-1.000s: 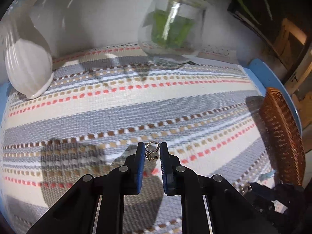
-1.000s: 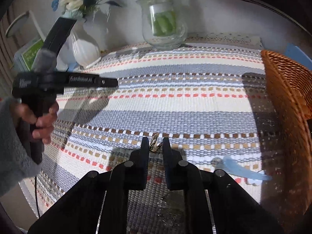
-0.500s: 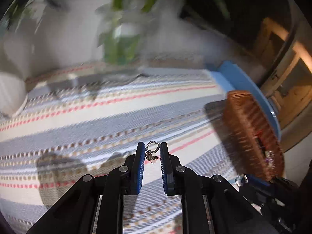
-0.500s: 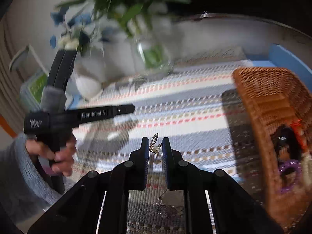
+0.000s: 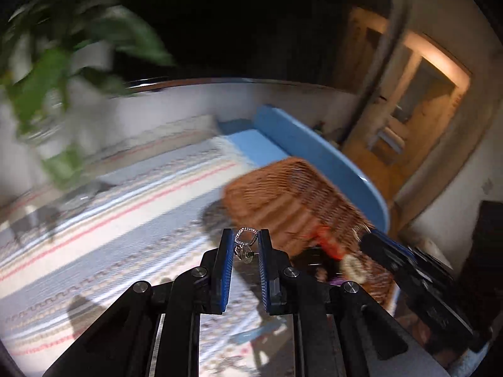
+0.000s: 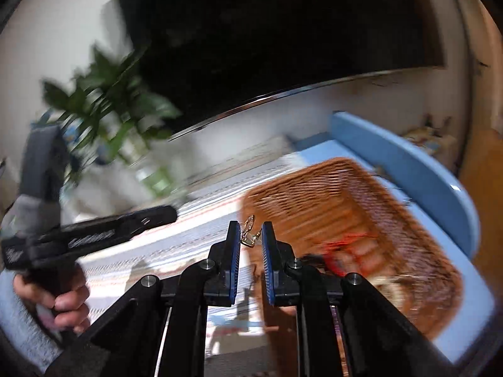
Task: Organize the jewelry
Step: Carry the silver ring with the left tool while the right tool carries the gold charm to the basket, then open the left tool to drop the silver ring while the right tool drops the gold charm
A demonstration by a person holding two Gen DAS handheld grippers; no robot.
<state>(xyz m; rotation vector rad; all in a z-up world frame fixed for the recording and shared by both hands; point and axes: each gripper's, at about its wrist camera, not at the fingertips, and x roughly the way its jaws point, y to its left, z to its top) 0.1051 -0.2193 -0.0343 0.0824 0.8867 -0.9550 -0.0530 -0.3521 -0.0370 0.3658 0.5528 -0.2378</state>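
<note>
two earrings (image 5: 244, 245), (image 6: 249, 232), one blurred basket (image 6: 345, 207)

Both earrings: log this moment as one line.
left claw: shut on silver earring | right claw: shut on gold earring | wicker basket: ahead, holds jewelry

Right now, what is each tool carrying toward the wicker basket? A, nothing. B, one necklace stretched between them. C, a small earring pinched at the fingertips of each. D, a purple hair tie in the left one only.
C: the left tool pinches a sparkly earring and the right tool a gold earring, with the wicker basket just ahead.
</note>
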